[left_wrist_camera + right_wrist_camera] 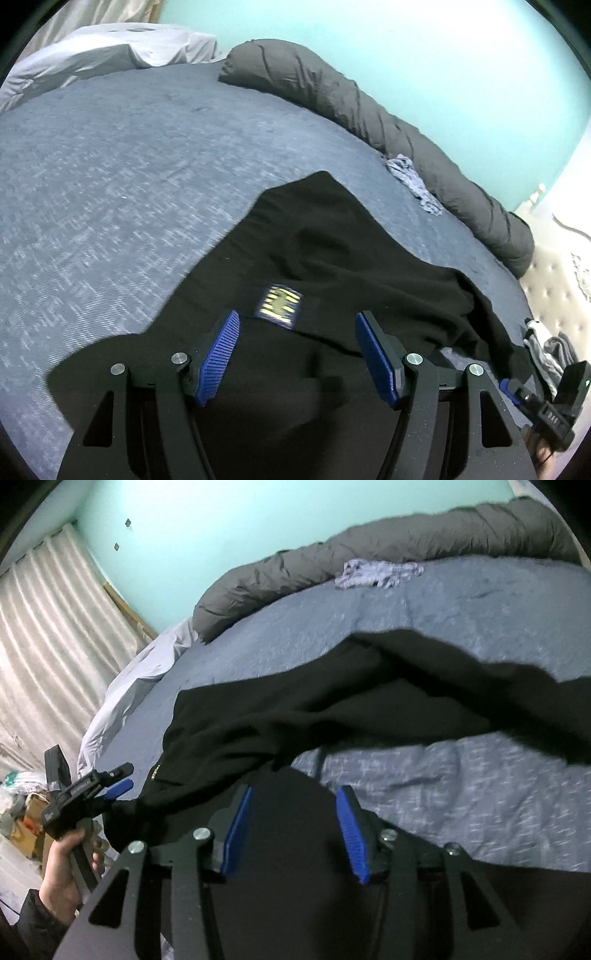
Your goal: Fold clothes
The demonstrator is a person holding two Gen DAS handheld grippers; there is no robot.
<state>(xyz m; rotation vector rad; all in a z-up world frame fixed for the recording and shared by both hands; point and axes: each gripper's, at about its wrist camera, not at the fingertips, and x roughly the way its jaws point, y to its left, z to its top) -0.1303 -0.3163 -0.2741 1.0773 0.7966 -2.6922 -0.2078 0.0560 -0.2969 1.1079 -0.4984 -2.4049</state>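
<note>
Black garment (pixel 332 251) lies rumpled on the blue-grey bedspread (pixel 110 177), near the bed's edge, with a small yellow-and-blue label (pixel 277 305) facing up. From the left wrist camera, the left gripper (pixel 297 354) hangs just above the cloth with its blue pads (pixel 218 360) spread wide, the label showing between them; nothing is pinched. From the right wrist camera, the right gripper (pixel 293 830) likewise stands released, fingers apart over dark cloth, whether touching it I cannot tell. A hand (pixel 68 871) in a dark sleeve holds the left tool at that picture's lower left, its tip close to the garment's edge.

Beyond the garment, a rolled dark grey duvet (pixel 369 110) runs along the far side of the bed against a pale green wall (pixel 406 55). A small crumpled blue-grey cloth (pixel 413 181) lies just beside the duvet, well apart from the black garment. A pale sheet (pixel 110 48) is bunched at the bed's far corner, near a curtain (pixel 48 627). Boxes and bags (pixel 26 801) sit on the floor, partly cut off.

Motion blur softens the garment's folds, so sleeves and collar are hard to make out; its near part is hidden under the grippers.
</note>
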